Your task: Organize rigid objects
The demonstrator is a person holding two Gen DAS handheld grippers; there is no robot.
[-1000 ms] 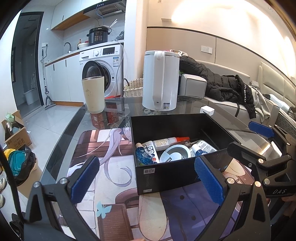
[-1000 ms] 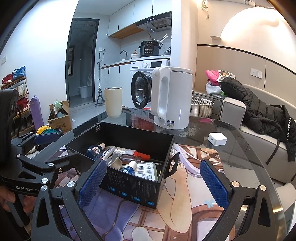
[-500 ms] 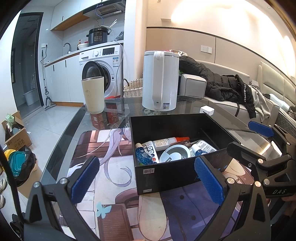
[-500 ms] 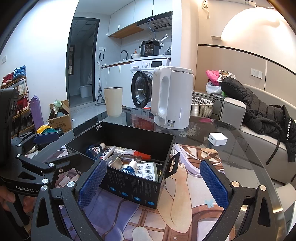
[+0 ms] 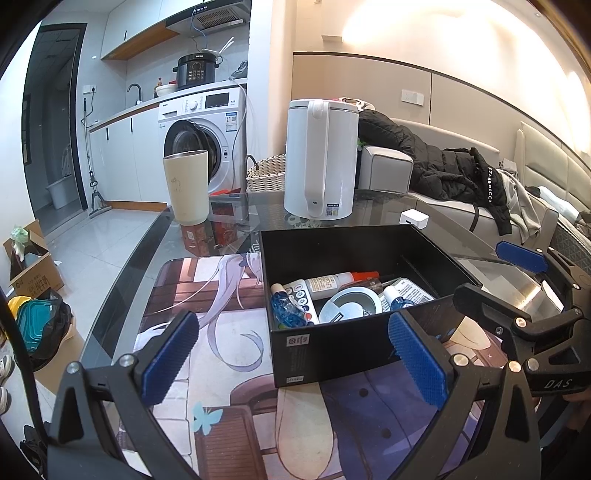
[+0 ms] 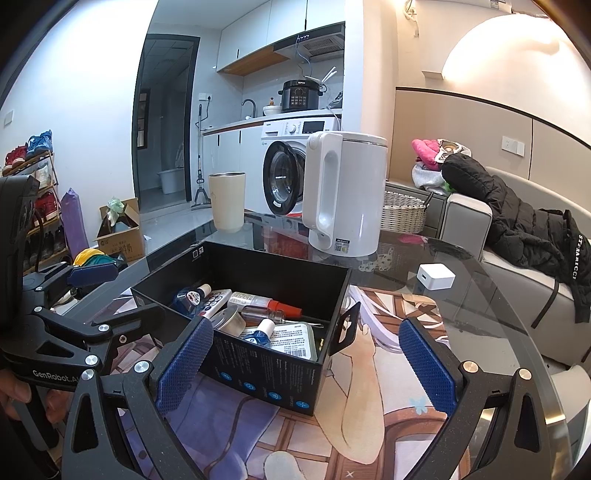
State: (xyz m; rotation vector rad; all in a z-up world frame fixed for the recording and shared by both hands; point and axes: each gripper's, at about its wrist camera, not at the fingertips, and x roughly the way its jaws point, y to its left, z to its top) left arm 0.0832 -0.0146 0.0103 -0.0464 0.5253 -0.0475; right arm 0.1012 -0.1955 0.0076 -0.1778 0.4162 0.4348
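A lived-in home, open-plan: far left a kitchen counter with front-loading washing machine (image 5: 207, 144), pressure cooker (image 5: 195, 71) and range hood (image 5: 218, 14); far right a sofa (image 6: 517, 236) draped with a black puffer jacket (image 6: 517, 218); left, a shoe rack (image 6: 33, 199); near, a glass table (image 5: 369, 214) bearing an electric kettle (image 5: 320, 158).

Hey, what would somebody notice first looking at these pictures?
Probably the black box in the middle of the glass table, standing on an illustrated mat and crammed with small bottles and a remote. Behind it stand a tall white kettle and a cream tumbler. Both open blue-padded tools, left and right, frame the box.
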